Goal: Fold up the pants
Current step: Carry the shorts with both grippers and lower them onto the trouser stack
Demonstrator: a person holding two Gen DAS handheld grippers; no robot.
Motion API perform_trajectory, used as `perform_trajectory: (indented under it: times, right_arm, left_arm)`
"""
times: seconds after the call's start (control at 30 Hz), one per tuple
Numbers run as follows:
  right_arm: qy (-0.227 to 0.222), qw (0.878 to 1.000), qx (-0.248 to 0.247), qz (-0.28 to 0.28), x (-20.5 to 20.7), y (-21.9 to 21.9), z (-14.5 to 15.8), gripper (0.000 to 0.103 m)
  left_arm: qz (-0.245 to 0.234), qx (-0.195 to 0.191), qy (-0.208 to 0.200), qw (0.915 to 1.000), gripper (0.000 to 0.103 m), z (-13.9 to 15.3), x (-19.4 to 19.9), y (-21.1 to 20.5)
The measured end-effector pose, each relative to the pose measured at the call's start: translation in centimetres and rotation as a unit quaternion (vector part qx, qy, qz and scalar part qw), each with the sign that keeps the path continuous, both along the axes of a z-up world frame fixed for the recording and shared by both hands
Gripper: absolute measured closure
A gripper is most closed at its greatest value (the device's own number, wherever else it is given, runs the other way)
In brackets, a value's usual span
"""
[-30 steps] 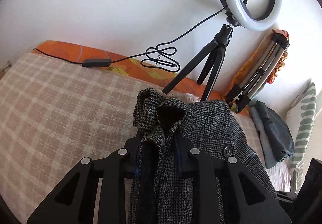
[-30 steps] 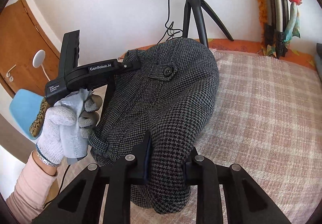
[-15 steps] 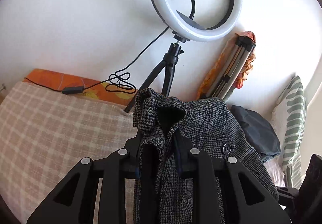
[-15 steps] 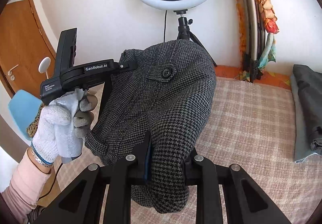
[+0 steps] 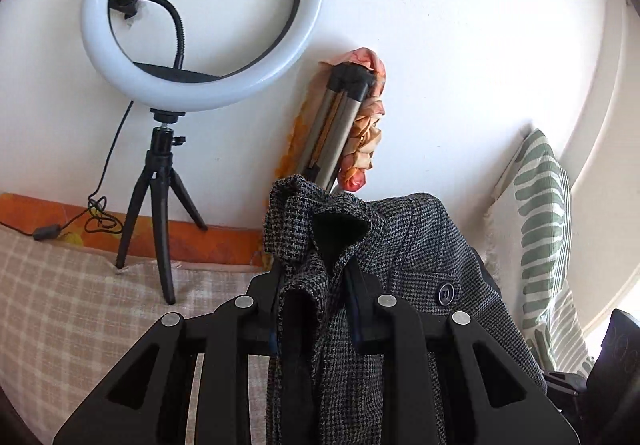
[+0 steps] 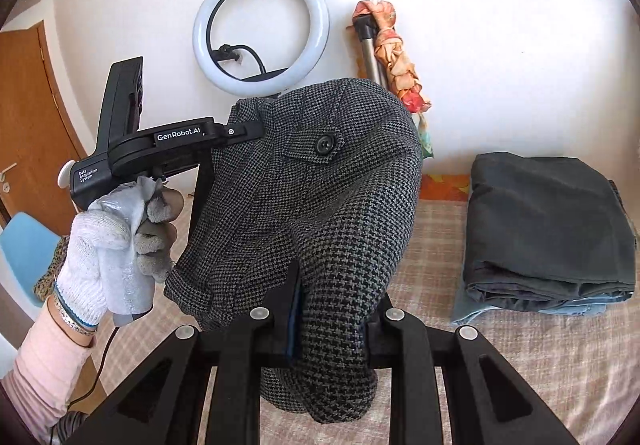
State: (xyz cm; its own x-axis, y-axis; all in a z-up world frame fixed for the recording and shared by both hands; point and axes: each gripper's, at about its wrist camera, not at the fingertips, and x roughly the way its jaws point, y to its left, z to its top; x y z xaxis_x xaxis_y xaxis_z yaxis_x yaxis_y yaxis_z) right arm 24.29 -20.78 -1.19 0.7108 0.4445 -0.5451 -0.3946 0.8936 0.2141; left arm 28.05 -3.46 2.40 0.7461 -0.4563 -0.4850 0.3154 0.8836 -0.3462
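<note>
The grey houndstooth pants [image 6: 320, 181] hang bunched in the air above the bed, held between both grippers. My left gripper [image 5: 316, 297] is shut on a fold of the pants [image 5: 400, 265] near the waistband, beside a dark button [image 5: 445, 293]. The left gripper also shows in the right wrist view [image 6: 240, 133], held by a gloved hand [image 6: 116, 245], clamped on the pants' top left edge. My right gripper [image 6: 332, 309] is shut on a thick fold at the lower part of the pants.
A checked beige bed cover [image 6: 520, 357] lies below. A stack of folded dark clothes [image 6: 548, 221] sits at the right. A ring light on a tripod [image 5: 200, 21], a folded stand wrapped in orange cloth [image 5: 344, 125] and a green striped pillow [image 5: 536, 213] line the wall.
Both grippers have risen with the pants and turned right. The ring light has shifted left and down in view, and the folded clothes stack has come into the right wrist view.
</note>
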Motion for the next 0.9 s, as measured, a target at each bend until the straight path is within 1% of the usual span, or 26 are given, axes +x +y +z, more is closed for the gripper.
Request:
perform_trajectory:
  times: [0.23, 0.3, 0.5, 0.73, 0.9]
  right_arm:
    - [-0.023, 0.998, 0.007, -0.058, -0.3, -6.9, 1.9, 0.082]
    - [-0.03, 0.997, 0.0, -0.074, -0.2, -8.7, 2.2, 0.082]
    - [-0.034, 0.993, 0.001, -0.116, 1.4, -13.8, 2.5, 0.082]
    - [-0.036, 0.989, 0.027, -0.14, 3.9, -18.1, 2.1, 0.082]
    - [-0.039, 0.987, 0.047, -0.146, 5.7, -19.7, 1.4, 0.082]
  left_arm:
    - [-0.045, 0.011, -0.022, 0.9987, 0.08, 2.2, 2.1, -8.4]
    - [-0.055, 0.012, -0.025, 0.9981, 0.08, 2.5, 2.8, -10.6]
    - [-0.08, 0.018, -0.024, 0.9964, 0.08, 3.0, 5.0, -16.2]
    - [-0.087, 0.036, -0.032, 0.9951, 0.08, 3.6, 7.1, -20.9]
    - [-0.083, 0.041, -0.033, 0.9952, 0.08, 3.2, 8.9, -22.2]
